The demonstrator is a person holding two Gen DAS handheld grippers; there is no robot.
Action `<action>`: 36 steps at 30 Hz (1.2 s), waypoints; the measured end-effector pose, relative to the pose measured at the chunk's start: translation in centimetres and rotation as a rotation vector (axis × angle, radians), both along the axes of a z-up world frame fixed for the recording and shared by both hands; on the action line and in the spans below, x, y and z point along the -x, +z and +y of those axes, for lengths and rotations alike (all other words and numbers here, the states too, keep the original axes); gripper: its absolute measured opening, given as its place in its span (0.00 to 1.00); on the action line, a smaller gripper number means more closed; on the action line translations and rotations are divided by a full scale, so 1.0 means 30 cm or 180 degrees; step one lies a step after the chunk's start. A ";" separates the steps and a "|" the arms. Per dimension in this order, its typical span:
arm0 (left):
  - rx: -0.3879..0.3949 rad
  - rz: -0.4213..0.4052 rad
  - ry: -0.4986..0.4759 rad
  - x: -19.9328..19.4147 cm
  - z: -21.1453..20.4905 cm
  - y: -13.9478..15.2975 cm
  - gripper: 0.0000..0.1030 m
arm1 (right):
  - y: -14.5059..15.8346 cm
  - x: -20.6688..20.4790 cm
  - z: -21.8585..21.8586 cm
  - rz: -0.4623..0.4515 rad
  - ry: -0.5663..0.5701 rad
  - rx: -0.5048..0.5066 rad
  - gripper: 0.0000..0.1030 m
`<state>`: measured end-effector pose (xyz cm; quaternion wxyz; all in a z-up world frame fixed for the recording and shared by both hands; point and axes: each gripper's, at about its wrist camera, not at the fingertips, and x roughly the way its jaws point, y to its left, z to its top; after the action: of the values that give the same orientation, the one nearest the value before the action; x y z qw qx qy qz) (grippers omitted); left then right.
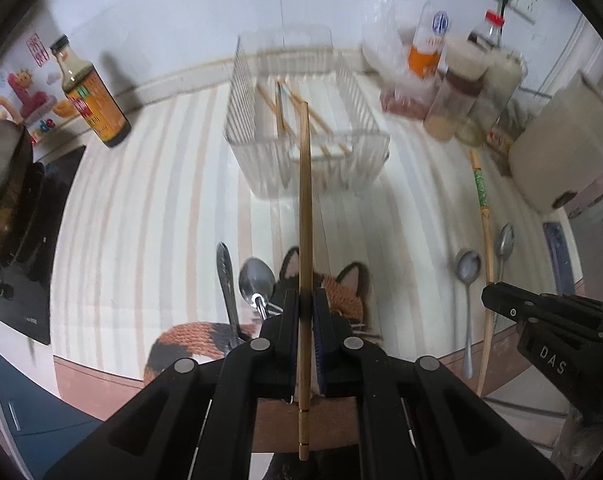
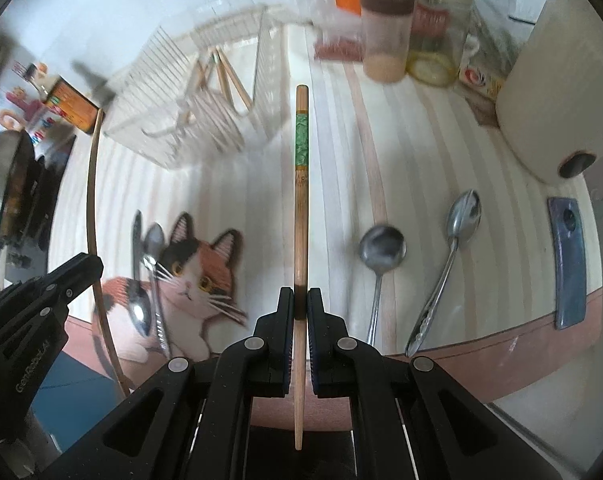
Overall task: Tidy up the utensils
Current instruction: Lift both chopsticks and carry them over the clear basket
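Chopsticks are being put away, one in each hand. The left hand-held gripper is clamped on a plain chopstick that points toward the wire basket, where a few chopsticks already lie. The right hand-held gripper is clamped on a chopstick with a green band, held above the striped surface just beside the basket.

To do this well, I think each stick should be carried over the basket rim, tipped low, and let go only when its tip is inside, so it lands next to the others and does not bounce out.

Both sticks are long, thin and brown wood. Four spoons wait on the surface, two of them on the cat mat. Bottles and jars stand behind.
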<state>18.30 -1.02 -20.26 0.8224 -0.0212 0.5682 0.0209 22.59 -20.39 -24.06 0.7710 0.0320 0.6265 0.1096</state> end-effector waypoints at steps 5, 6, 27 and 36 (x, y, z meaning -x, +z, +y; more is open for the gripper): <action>0.0059 -0.0230 0.0032 -0.011 0.025 0.114 0.04 | 0.100 -0.034 -0.001 -0.0161 -0.0003 -0.0137 0.06; 0.0074 -0.0280 0.0031 -0.017 0.029 0.142 0.04 | 0.122 -0.044 0.001 -0.0199 -0.0004 -0.0169 0.06; 0.0704 -0.0289 0.0274 -0.614 0.211 0.301 0.04 | 0.249 -0.683 0.202 -0.0270 -0.0015 -0.0721 0.06; 0.0678 0.0292 0.0426 -0.832 0.268 0.049 0.04 | 0.014 -0.875 0.341 0.0120 0.0044 -0.0492 0.06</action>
<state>43.26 7.02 -18.79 0.7854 -0.1452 0.6015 0.0162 48.85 -10.16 -23.63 0.7535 0.0891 0.6309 0.1623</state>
